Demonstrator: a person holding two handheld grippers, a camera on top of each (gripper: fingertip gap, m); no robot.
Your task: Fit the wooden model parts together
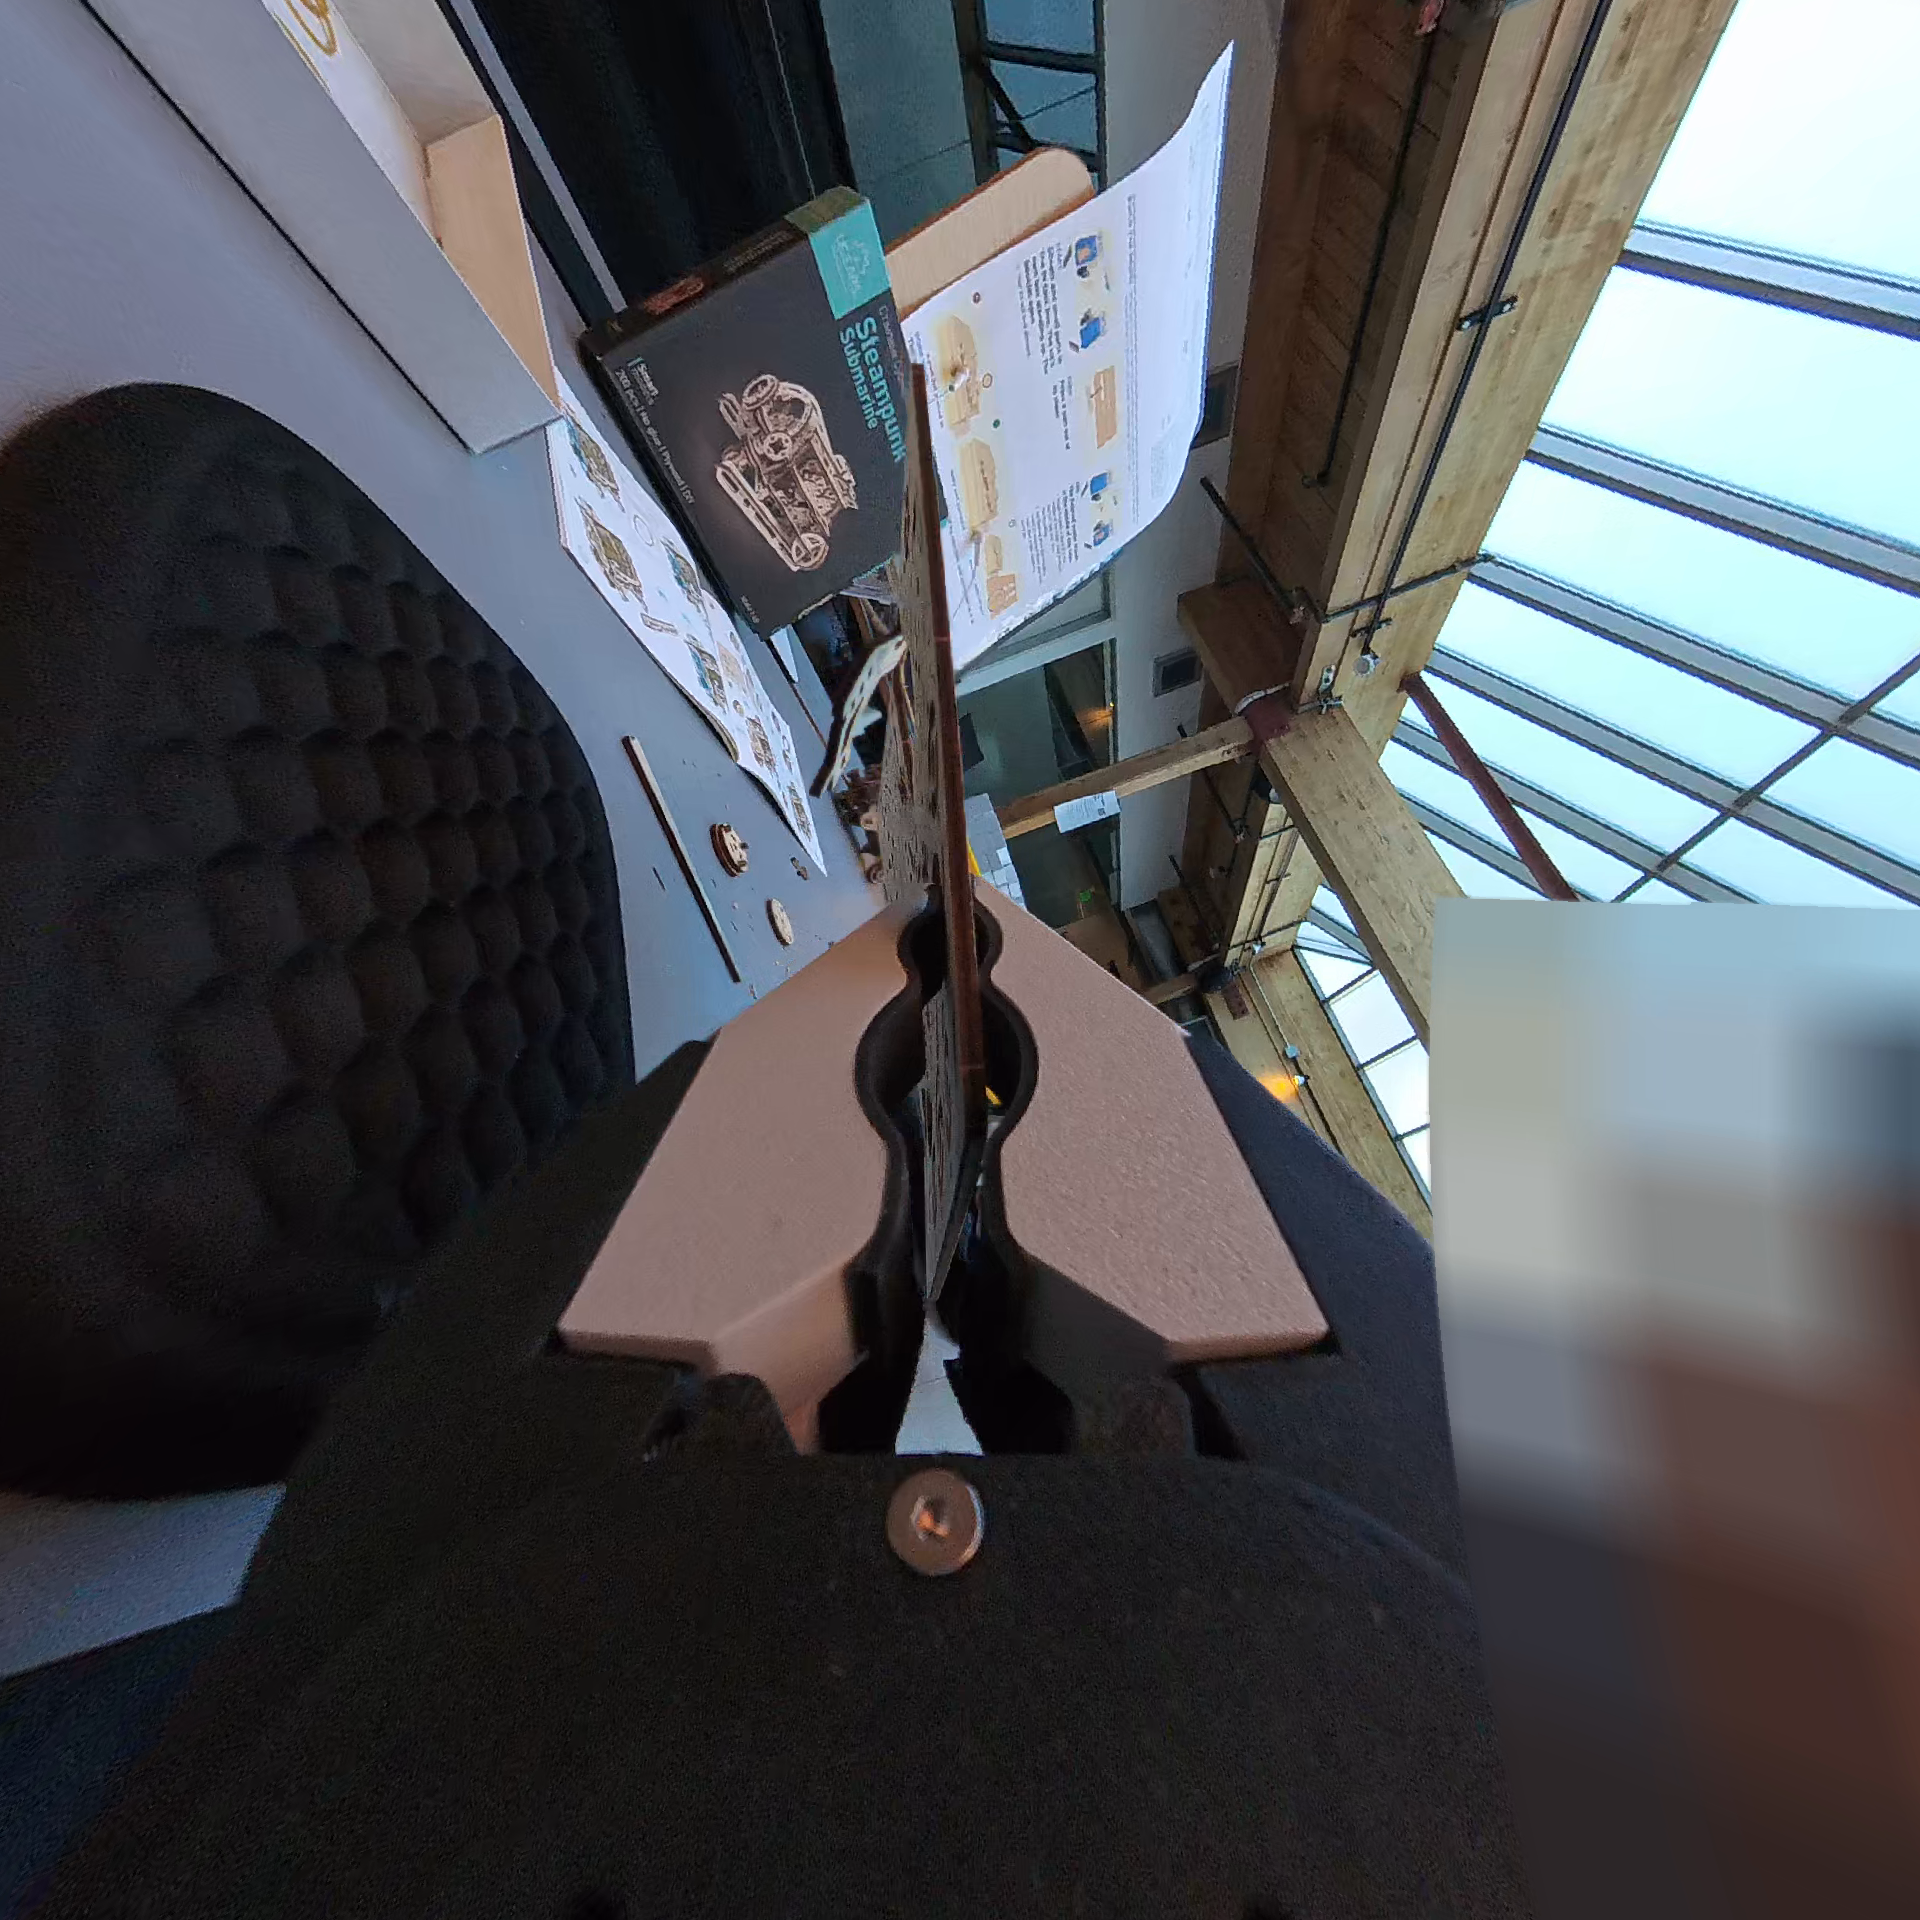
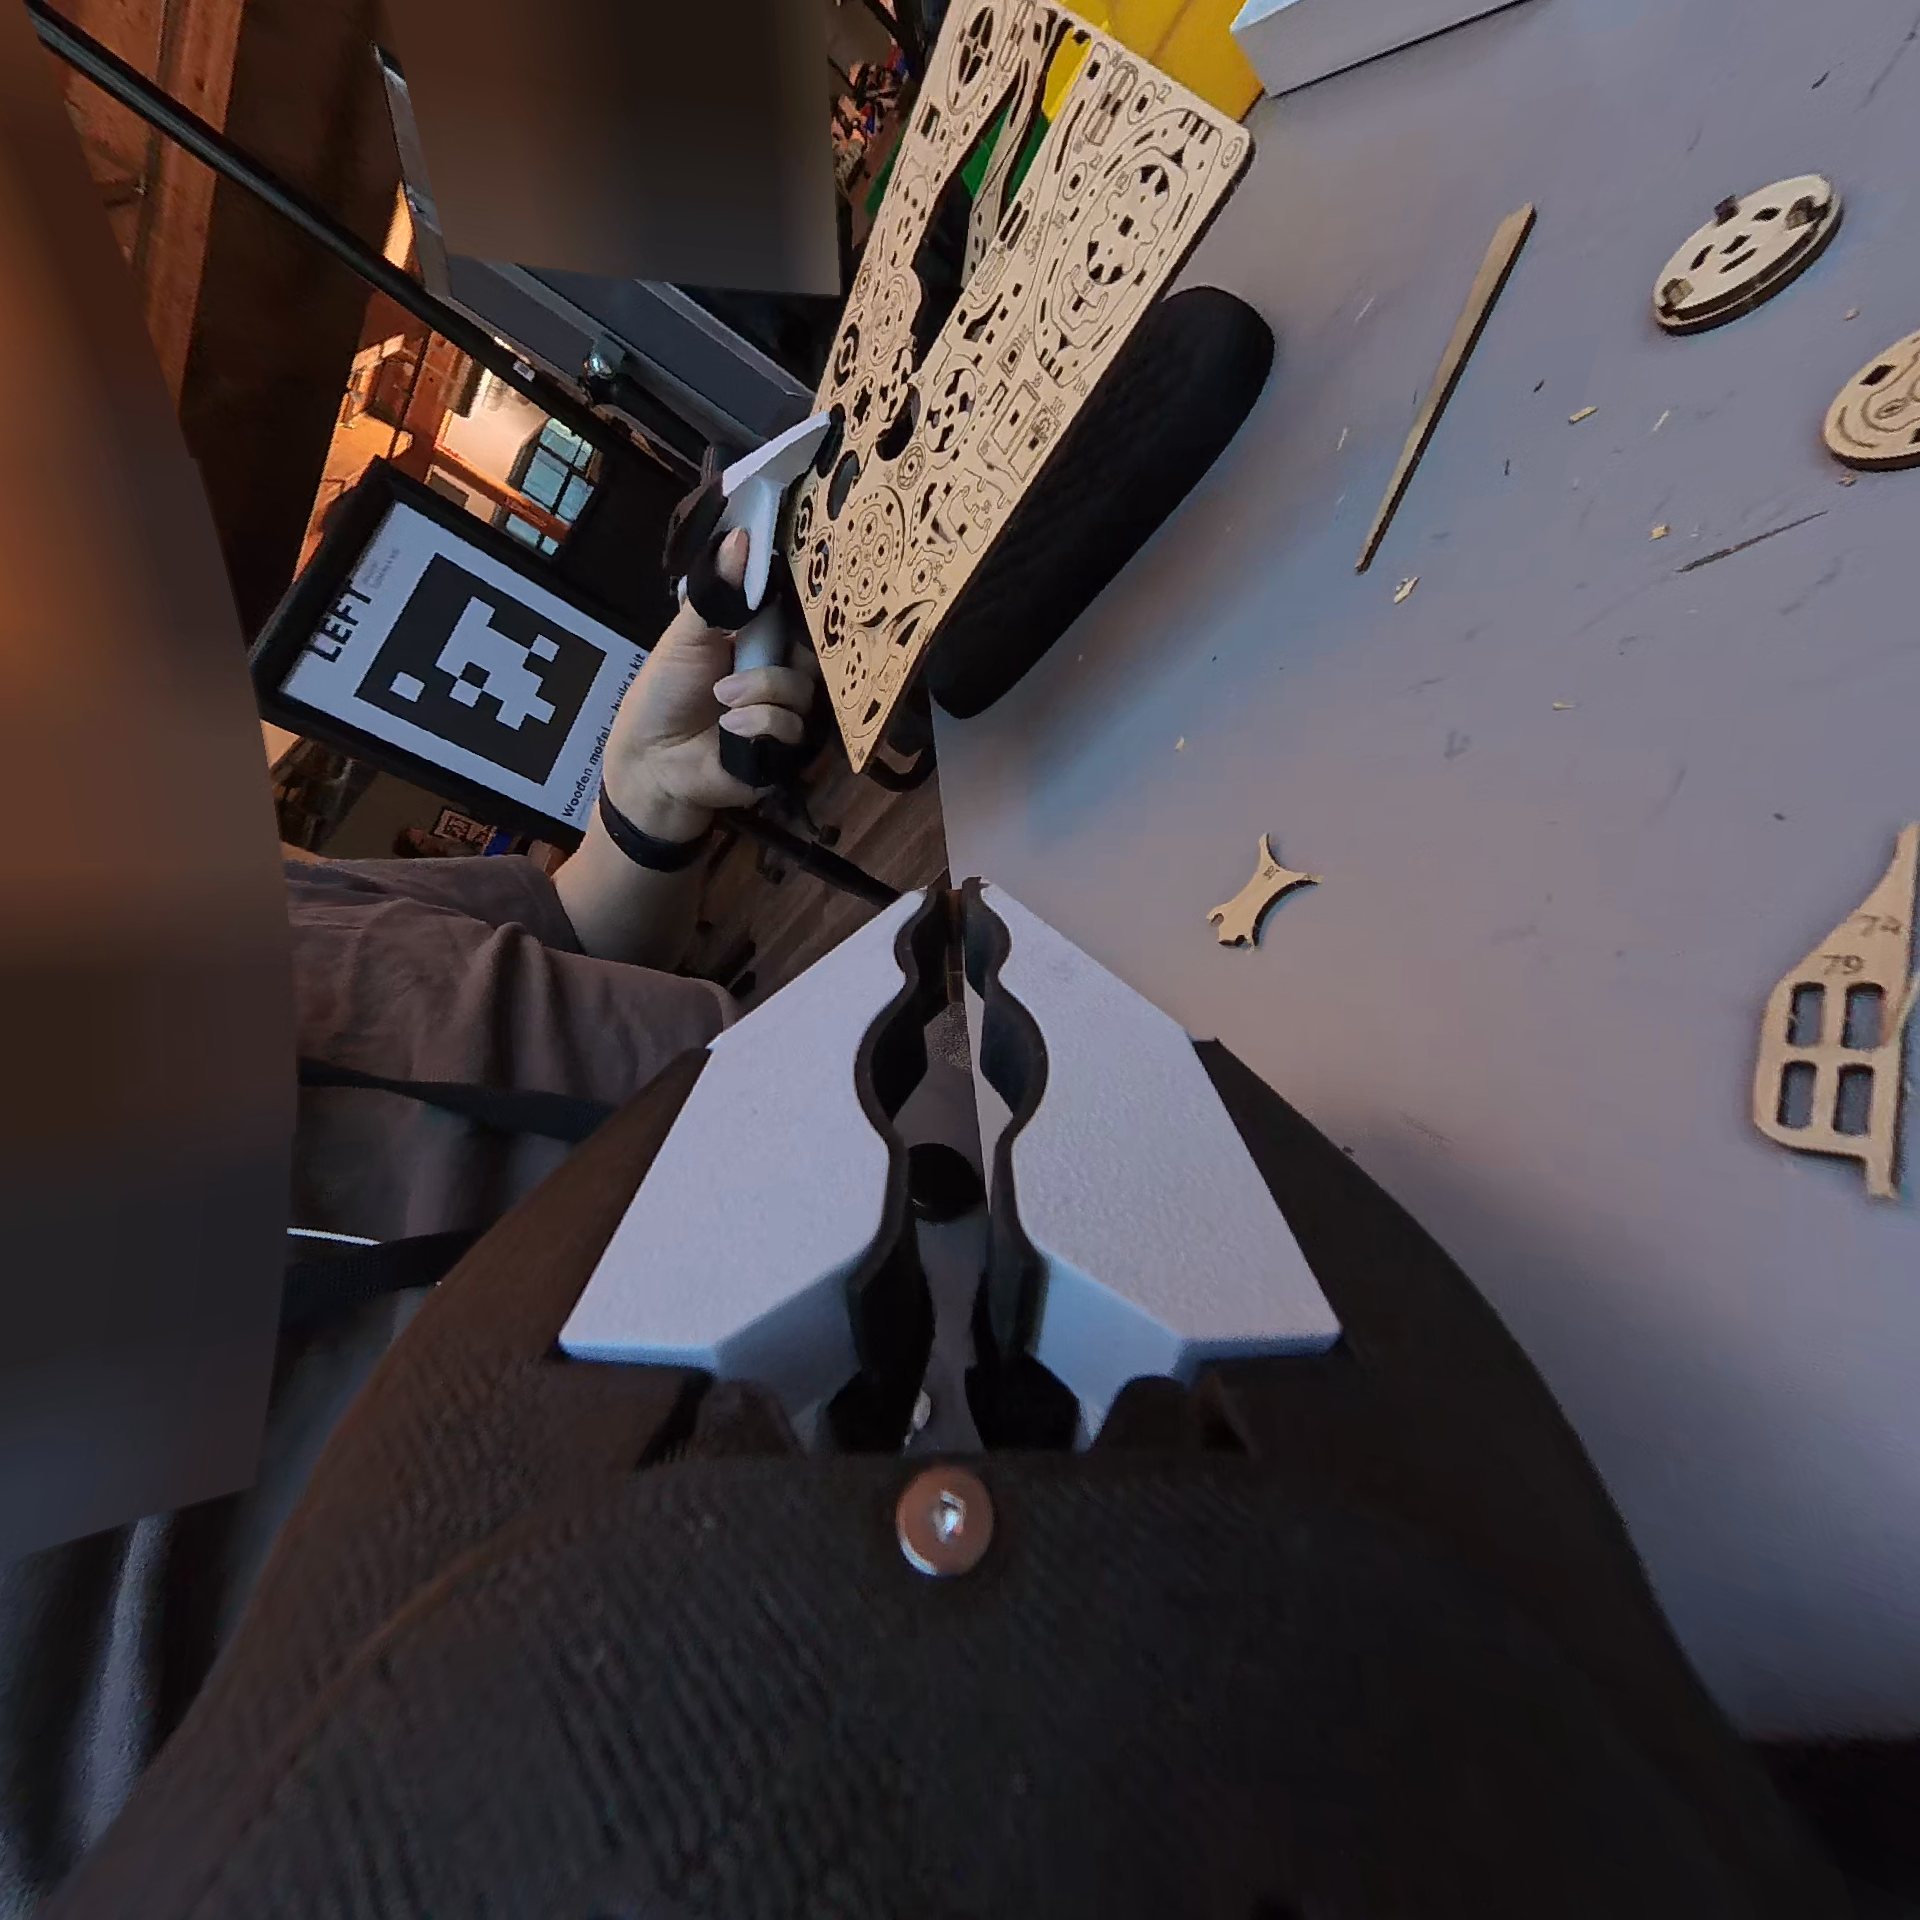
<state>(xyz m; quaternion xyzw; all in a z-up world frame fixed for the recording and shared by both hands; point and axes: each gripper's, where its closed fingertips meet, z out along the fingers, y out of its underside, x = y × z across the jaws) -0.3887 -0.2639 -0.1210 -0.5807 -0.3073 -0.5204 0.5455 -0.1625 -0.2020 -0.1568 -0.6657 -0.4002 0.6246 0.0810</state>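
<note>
My left gripper (image 1: 940, 920) is shut on a thin laser-cut wooden sheet (image 1: 935, 644), which the left wrist view shows edge-on, held up off the grey table (image 1: 717, 935). In the right wrist view the same sheet (image 2: 997, 395) shows its flat face, full of cut-out parts, with a hand (image 2: 686, 717) on the left gripper's handle. My right gripper (image 2: 956, 896) is shut at the table's near edge, and I see nothing held in it. Loose wooden parts lie to its right: a small curved piece (image 2: 1259, 906), a windowed piece (image 2: 1834, 1070), a round disc (image 2: 1745, 255) and a thin stick (image 2: 1444, 384).
A dark kit box (image 1: 769, 436) stands at the back of the table, with an instruction sheet (image 1: 1070, 395) beside it and a booklet (image 1: 665, 613) lying flat. A stick (image 1: 681, 857) and small round parts (image 1: 732, 847) lie near it. A black textured bulk (image 1: 260, 935) fills the left.
</note>
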